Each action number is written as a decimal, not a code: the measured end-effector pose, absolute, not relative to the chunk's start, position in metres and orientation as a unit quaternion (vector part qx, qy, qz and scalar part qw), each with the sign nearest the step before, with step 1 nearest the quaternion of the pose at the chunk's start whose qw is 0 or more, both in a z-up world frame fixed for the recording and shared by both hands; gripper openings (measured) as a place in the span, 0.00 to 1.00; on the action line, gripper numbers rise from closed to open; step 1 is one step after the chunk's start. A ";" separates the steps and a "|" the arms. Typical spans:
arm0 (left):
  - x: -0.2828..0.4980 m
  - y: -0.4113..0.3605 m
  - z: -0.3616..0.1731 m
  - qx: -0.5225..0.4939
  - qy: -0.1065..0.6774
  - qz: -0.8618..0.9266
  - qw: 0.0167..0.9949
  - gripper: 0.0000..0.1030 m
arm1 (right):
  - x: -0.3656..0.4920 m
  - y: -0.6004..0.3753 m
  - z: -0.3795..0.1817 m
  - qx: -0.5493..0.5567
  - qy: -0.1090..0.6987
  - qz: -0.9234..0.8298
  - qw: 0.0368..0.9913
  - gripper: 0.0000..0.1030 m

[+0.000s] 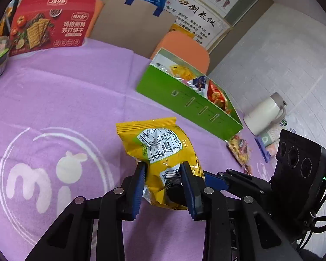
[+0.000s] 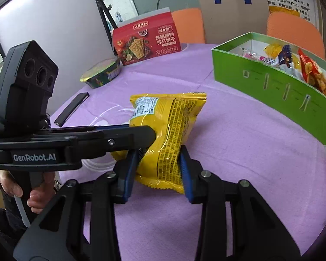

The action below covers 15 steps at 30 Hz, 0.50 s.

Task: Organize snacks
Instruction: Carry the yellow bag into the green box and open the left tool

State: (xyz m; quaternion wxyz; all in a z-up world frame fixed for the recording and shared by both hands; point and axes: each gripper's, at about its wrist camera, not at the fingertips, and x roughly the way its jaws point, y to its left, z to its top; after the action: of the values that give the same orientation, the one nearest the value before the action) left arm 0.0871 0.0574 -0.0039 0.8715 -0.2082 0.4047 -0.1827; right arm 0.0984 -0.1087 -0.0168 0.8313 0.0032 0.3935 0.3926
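**Yellow snack bag pinched by both grippers**

The yellow snack bag (image 1: 160, 158) stands at centre, above the purple cloth (image 1: 65, 91) covering the counter. The left gripper (image 1: 164, 187) pinches its lower end between blue pads (image 1: 139, 187); the bag's crumpled foil fills the gap. In the right wrist view, the right gripper (image 2: 157, 171) likewise clamps the bag's lower part, with the left gripper's finger crossing in from 9 o'clock and touching the bag. A hand (image 2: 35, 192) at 8 o'clock holds that gripper's handle. The green box (image 2: 271, 84) sits at 2 o'clock, open-topped, with several snack packets (image 2: 310, 74) inside. A red cracker box (image 2: 145, 41) stands at 12 o'clock, a foil-lidded bowl (image 2: 102, 74) at 10 o'clock, a black phone (image 2: 71, 108) beside it.
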 end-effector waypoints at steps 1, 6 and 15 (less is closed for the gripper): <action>0.090 0.052 0.003 -0.201 0.402 -0.188 0.873 0.32 | 0.100 -0.115 -0.011 0.007 0.386 0.388 0.837 0.38; 0.118 0.013 0.043 -0.155 0.387 -0.215 0.883 0.32 | 0.115 -0.153 0.018 0.035 0.351 0.359 0.864 0.38; 0.199 -0.071 0.107 -0.106 0.355 -0.275 0.887 0.32 | 0.171 -0.230 0.075 0.077 0.285 0.281 0.913 0.38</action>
State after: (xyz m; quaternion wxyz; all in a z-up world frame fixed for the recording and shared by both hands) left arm 0.1987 -0.0710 0.1067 0.8873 -0.1061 0.3548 -0.2749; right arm 0.1710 -0.2297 0.0746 0.9132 0.0771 0.2852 0.2806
